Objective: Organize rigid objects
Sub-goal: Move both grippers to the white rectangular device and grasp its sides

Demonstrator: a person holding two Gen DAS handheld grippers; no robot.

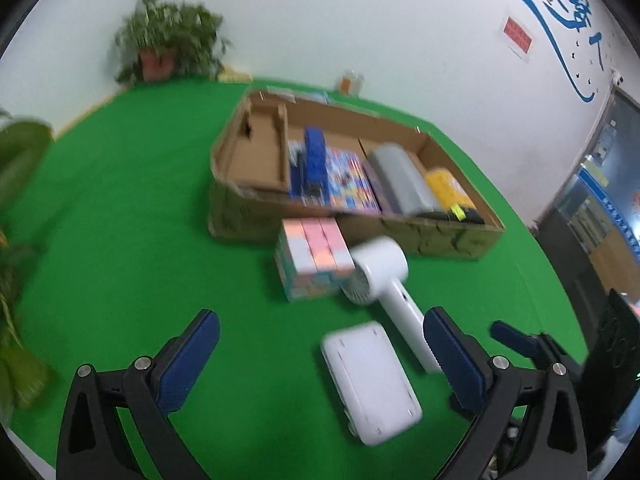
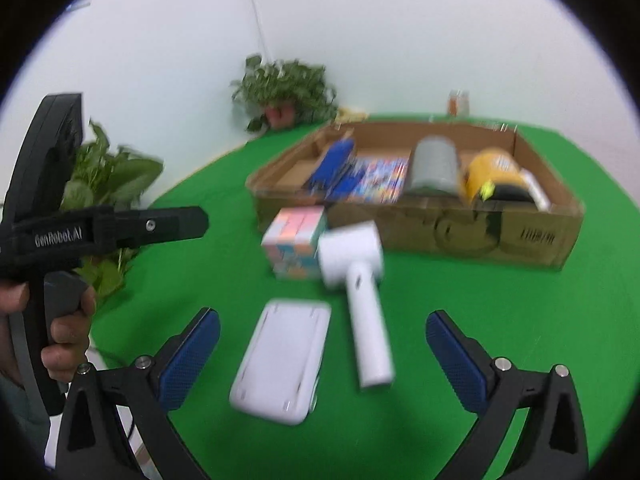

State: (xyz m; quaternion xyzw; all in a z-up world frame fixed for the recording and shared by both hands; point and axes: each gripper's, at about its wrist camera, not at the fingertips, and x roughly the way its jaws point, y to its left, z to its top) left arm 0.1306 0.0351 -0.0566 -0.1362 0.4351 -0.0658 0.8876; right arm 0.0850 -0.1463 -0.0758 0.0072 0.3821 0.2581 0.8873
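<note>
Three loose things are waiting on the green tabletop (image 2: 480,340), all bunched just in front of the cardboard box (image 2: 460,236): a pastel cube (image 2: 294,240) touching the box's near wall, a white handheld fan (image 2: 358,276) with its head against the cube and its handle pointing back toward the near edge, and a flat white device (image 2: 282,360) lying just beside that handle.

Both grippers are spread wide and holding nothing. The right gripper (image 2: 322,356) hovers over the flat device and fan handle, so I'd guess one of those gets picked first. The left gripper (image 1: 320,360) sits just left of it, lined up on the same pile.

The box's right part is already packed with a blue item, colourful books, a grey roll and a yellow thing. Its left-end compartment looks free, and there's plenty of bare green toward the tabletop's left edge to swing in from.
</note>
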